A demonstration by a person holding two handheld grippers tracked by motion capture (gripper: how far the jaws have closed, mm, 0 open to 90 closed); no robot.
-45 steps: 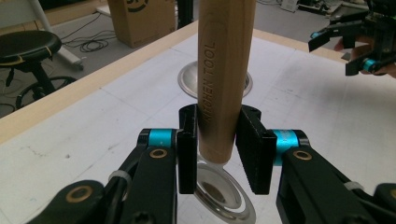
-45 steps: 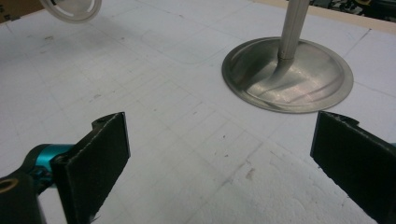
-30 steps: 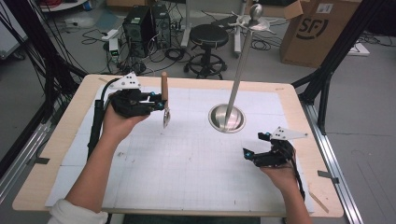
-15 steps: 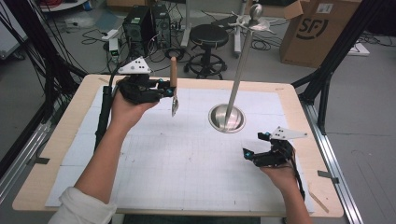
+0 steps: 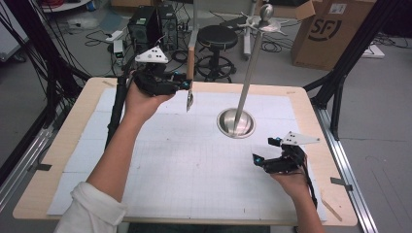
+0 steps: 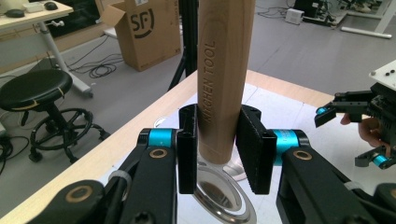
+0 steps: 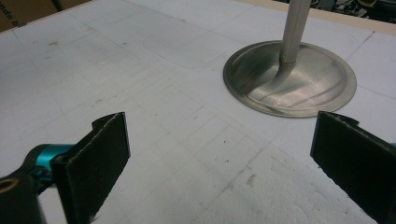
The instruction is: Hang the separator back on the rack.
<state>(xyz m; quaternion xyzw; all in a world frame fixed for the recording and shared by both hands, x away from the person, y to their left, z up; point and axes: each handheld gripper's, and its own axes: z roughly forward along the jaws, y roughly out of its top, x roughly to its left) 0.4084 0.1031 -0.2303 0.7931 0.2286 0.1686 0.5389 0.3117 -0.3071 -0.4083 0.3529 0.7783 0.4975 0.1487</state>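
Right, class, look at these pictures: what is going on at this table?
A person works with a hand-held gripper in each hand. The left hand-held gripper is shut on the wooden handle of a kitchen tool, holding it upright in the air above the table. The right hand-held gripper rests open, low over the white mat, near the metal stand.

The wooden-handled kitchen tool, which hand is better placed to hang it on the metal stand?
Left, probably. The left claw is shut on the wooden-handled kitchen tool, raised above the table beside the metal stand. The right claw rests open and empty, low by the stand's base.
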